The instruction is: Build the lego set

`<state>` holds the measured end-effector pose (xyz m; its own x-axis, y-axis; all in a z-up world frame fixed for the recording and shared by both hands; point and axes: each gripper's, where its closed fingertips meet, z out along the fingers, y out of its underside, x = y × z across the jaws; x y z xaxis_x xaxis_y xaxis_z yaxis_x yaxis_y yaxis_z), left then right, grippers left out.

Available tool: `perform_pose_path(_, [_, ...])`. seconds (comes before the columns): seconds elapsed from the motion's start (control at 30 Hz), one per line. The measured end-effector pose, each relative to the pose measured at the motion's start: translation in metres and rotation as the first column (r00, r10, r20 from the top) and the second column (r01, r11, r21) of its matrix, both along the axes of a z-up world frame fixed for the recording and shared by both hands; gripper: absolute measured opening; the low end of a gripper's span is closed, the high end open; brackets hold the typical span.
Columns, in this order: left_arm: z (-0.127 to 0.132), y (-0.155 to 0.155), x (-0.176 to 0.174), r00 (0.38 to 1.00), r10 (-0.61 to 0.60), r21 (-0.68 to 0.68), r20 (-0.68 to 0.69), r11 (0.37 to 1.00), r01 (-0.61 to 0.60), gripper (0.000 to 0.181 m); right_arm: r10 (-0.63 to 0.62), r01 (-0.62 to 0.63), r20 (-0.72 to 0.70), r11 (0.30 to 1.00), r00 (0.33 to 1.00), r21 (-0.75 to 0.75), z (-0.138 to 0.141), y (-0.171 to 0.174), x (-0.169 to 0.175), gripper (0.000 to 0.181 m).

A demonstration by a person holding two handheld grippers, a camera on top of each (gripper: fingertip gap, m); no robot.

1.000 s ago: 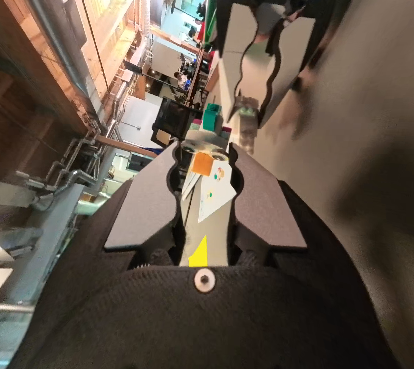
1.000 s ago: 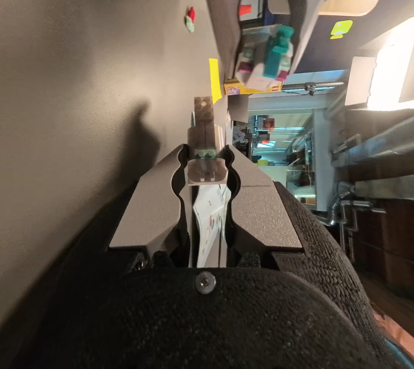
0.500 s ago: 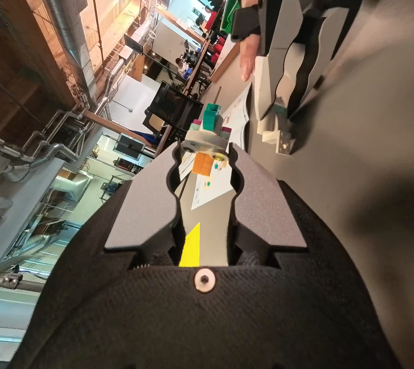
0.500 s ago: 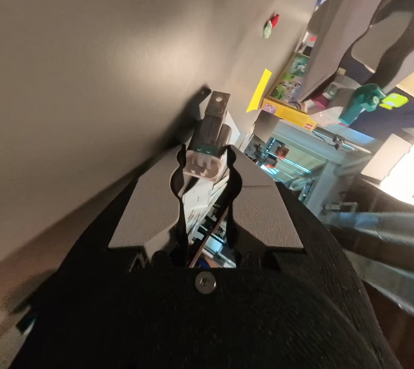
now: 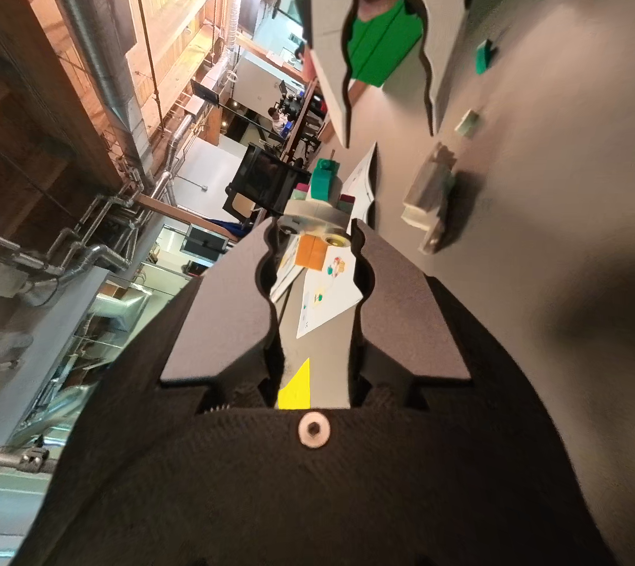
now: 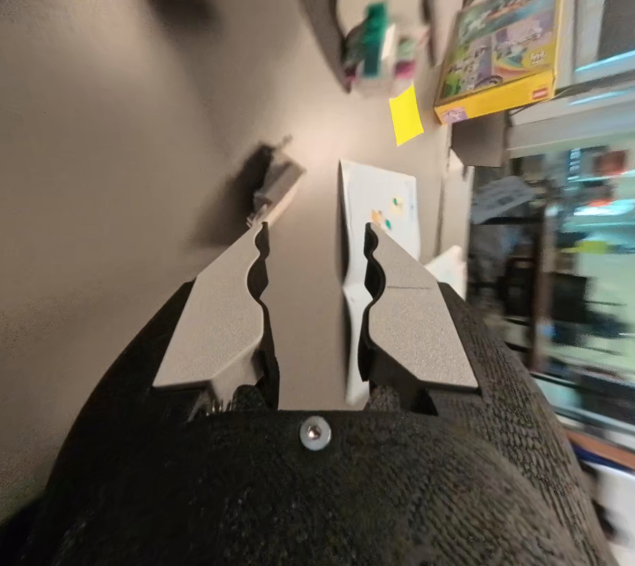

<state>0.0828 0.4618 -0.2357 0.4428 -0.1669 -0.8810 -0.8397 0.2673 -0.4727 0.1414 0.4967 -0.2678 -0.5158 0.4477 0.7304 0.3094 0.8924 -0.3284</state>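
My left gripper (image 5: 312, 226) is shut on a small lego assembly (image 5: 318, 202): a white rounded plate with teal, magenta and orange bricks on it. It is held above the table. My right gripper (image 6: 316, 230) is open and empty. A white and grey lego piece (image 6: 275, 185) lies on the grey table just ahead and to the left of it. The same piece (image 5: 429, 202) shows in the left wrist view, below the open right gripper (image 5: 388, 137). The right wrist view, blurred, shows the assembly (image 6: 372, 34) in the left gripper at the top.
An instruction sheet (image 5: 330, 295) and a yellow note (image 5: 295, 388) lie on the table. A teal brick (image 5: 482, 58) and a pale green piece (image 5: 466, 125) lie farther off. A yellow lego box (image 6: 498, 44) stands at the table's edge. Left tips to right tips: about 8 centimeters.
My right gripper has let go of the white and grey piece, opened and pulled back; the piece now lies on the table. My left gripper still holds the assembly.
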Motion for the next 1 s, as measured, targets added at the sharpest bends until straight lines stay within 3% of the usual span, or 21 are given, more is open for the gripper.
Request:
perform_pose_path(0.13, [-0.002,-0.003,0.009,0.998,-0.023,0.017,-0.059,1.0,0.025,0.041,-0.048,0.079,0.091,0.922,0.995,-0.379,0.0,-0.02,0.003,0.051])
perform_pose_path(0.23, [-0.001,-0.007,0.016,0.991,-0.025,0.068,-0.131,0.997,0.034,0.041,-0.078,0.204,0.236,0.788,0.969,-0.581,-0.008,-0.021,0.0,0.052])
perform_pose_path(0.33, [0.002,-0.01,0.02,0.978,-0.008,0.125,-0.208,0.992,0.035,0.041,-0.071,0.316,0.353,0.631,0.933,-0.709,-0.016,-0.026,-0.008,0.053])
perform_pose_path(0.4, [0.0,-0.01,0.02,0.971,0.006,0.134,-0.241,0.991,0.027,0.041,-0.043,0.361,0.411,0.564,0.911,-0.743,-0.021,-0.035,-0.011,0.06])
perform_pose_path(0.47, [-0.001,-0.01,0.018,0.965,0.021,0.142,-0.262,0.99,0.017,0.041,-0.046,0.361,0.412,0.578,0.91,-0.732,-0.024,-0.042,-0.015,0.061])
perform_pose_path(0.57, [0.001,-0.011,0.014,0.96,0.046,0.166,-0.275,0.986,0.0,0.041,-0.1,0.361,0.407,0.68,0.908,-0.638,-0.036,-0.045,-0.018,0.059])
perform_pose_path(0.63, [0.004,-0.011,0.014,0.956,0.056,0.185,-0.287,0.983,-0.002,0.041,-0.142,0.362,0.389,0.731,0.91,-0.579,-0.042,-0.041,-0.019,0.033])
perform_pose_path(0.7, [0.006,-0.012,0.014,0.943,0.078,0.218,-0.324,0.976,-0.006,0.041,-0.136,0.334,0.358,0.745,0.924,-0.578,-0.037,-0.04,-0.02,0.033])
perform_pose_path(0.77, [0.009,-0.013,0.017,0.909,0.116,0.277,-0.4,0.961,-0.001,0.041,-0.117,0.302,0.321,0.724,0.94,-0.62,-0.017,-0.034,-0.018,0.032])
perform_pose_path(0.9, [0.013,-0.018,0.032,0.796,0.196,0.396,-0.573,0.916,0.059,0.04,-0.012,0.162,0.196,0.615,0.98,-0.771,0.052,-0.031,-0.012,0.032])
perform_pose_path(1.0, [0.01,-0.025,0.054,0.71,0.219,0.448,-0.669,0.882,0.15,0.04,0.125,0.146,0.255,0.555,0.959,-0.819,0.078,-0.044,0.003,0.032])
